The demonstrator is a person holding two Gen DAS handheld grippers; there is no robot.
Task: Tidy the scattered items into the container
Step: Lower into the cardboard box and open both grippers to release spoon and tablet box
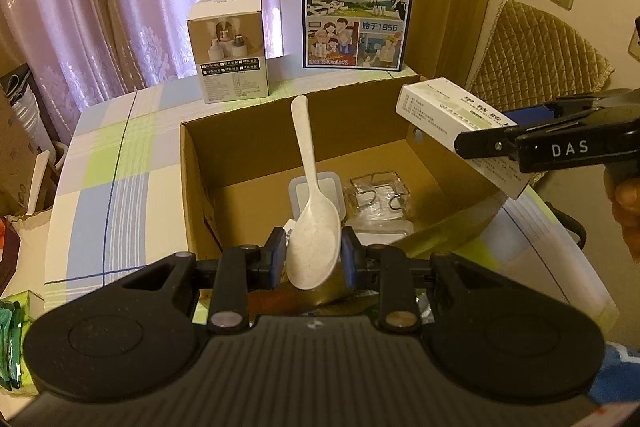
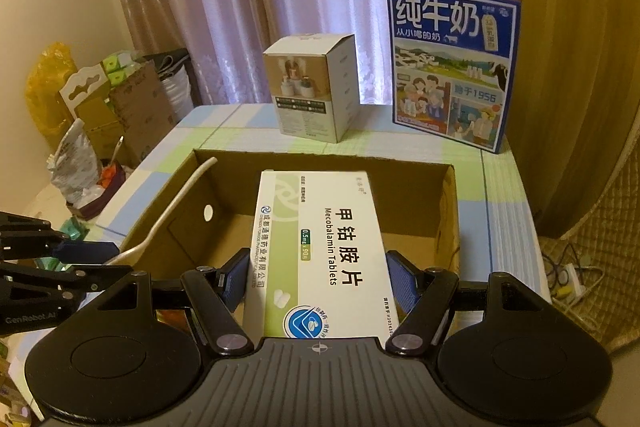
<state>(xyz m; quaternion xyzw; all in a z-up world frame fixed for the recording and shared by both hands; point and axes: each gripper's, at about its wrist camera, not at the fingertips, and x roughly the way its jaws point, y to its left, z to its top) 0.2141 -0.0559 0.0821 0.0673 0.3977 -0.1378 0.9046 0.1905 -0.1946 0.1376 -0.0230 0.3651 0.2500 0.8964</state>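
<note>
Cardboard box, left tongs clamped on spoon, right tongs clamped on tablet box

Two matching black hand-held grippers, blue-padded fingers.
Left hand-held gripper: ribbed grey-black housing, round discs at 4 and 8 o'clock, silver pivot screws, crosshair mark at centre. Right hand-held gripper: same build; side reads white "DAS" lettering. Left one's side reads "GenRobot.AI". Blue sleeve edge at 4 o'clock.

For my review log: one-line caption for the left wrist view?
Left gripper holds a white spoon over the cardboard box; right gripper brings a tablet box.
</note>
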